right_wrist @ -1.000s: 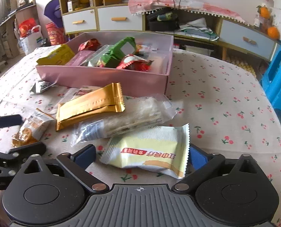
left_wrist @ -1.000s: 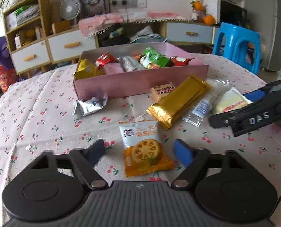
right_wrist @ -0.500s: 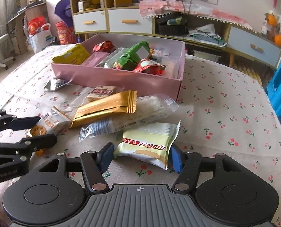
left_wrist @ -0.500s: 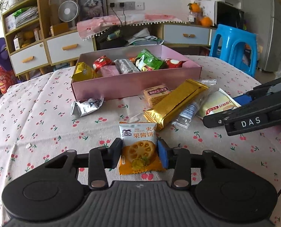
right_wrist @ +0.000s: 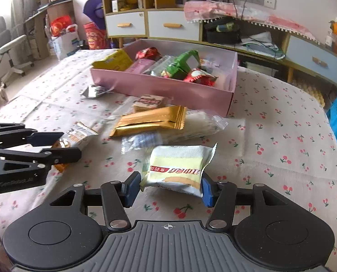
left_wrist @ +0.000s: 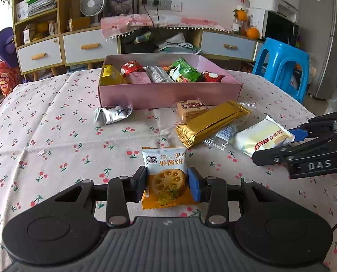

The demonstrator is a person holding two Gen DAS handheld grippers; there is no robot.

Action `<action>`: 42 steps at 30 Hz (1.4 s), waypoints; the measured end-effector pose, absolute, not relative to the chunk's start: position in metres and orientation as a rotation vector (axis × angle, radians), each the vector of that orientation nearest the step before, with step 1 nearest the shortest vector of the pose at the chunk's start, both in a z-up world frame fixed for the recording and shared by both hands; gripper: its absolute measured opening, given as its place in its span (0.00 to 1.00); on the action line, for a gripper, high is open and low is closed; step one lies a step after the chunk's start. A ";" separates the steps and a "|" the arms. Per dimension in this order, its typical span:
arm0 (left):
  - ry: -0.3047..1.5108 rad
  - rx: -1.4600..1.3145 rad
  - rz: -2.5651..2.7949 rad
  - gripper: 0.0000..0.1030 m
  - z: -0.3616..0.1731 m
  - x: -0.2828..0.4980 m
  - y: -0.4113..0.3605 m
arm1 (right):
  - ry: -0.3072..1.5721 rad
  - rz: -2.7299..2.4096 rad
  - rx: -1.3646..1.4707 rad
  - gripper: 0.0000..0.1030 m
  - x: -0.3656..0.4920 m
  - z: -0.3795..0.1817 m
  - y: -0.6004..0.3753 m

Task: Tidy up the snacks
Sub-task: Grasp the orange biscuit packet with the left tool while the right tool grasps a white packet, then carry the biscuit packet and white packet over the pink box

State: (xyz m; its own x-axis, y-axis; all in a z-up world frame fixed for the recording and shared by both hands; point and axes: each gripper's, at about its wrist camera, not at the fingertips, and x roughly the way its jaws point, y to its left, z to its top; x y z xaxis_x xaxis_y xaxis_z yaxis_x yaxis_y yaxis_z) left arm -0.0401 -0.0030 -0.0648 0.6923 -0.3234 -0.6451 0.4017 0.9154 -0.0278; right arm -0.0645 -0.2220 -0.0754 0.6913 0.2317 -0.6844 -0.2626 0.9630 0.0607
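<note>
Cherry-print cloth [left_wrist: 55, 136] covers the table at which you work, with a sideboard of white drawers [left_wrist: 84, 45], a desk fan [left_wrist: 92, 2] and a blue plastic stool [left_wrist: 282, 65] along the far wall.

Low in the left wrist view, your left gripper [left_wrist: 167, 184] has its two pads pressed on the sides of an orange-and-white biscuit packet [left_wrist: 165, 176], which stands between the fingers with its printed face towards the camera.

Low in the right wrist view, your right gripper [right_wrist: 169, 187] is closing on a pale yellow cake packet [right_wrist: 179, 165]; the right pad touches the packet's edge and the left pad sits at its crimped corner, with the packet's near end off the cloth.

In that same view the left gripper shows at the left edge, level with the cake packet and near it.

Beyond both tools, mid-frame, lie a long gold wrapper [left_wrist: 211, 123] resting on a clear bag of crackers [right_wrist: 175, 131], a small packet of square biscuits [left_wrist: 191, 108] and a crumpled silver wrapper [left_wrist: 113, 114].

Behind these, in the upper middle of each frame, stands the pink box [left_wrist: 168, 93], already holding a yellow pack, red packs, a green pack and others.
</note>
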 end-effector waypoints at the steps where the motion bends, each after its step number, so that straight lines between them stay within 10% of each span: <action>1: 0.701 0.114 -0.407 0.35 -0.064 -0.040 -0.001 | 0.755 0.283 -0.040 0.51 -0.067 -0.073 -0.222; 6: 0.695 0.081 -0.405 0.35 -0.057 -0.039 0.005 | 0.732 0.310 -0.005 0.50 -0.067 -0.063 -0.222; 9: 0.681 0.070 -0.399 0.35 -0.053 -0.037 0.009 | 0.728 0.321 0.026 0.21 -0.063 -0.056 -0.222; 24: 0.736 0.050 -0.402 0.35 -0.064 -0.027 0.007 | 0.836 0.318 0.385 0.29 -0.025 -0.072 -0.252; 30: 0.739 0.029 -0.406 0.35 -0.060 -0.021 0.000 | 0.847 0.284 0.475 0.12 -0.020 -0.073 -0.261; 42: 0.695 -0.017 -0.400 0.35 -0.035 0.002 -0.006 | 0.770 0.260 0.549 0.11 -0.001 -0.036 -0.282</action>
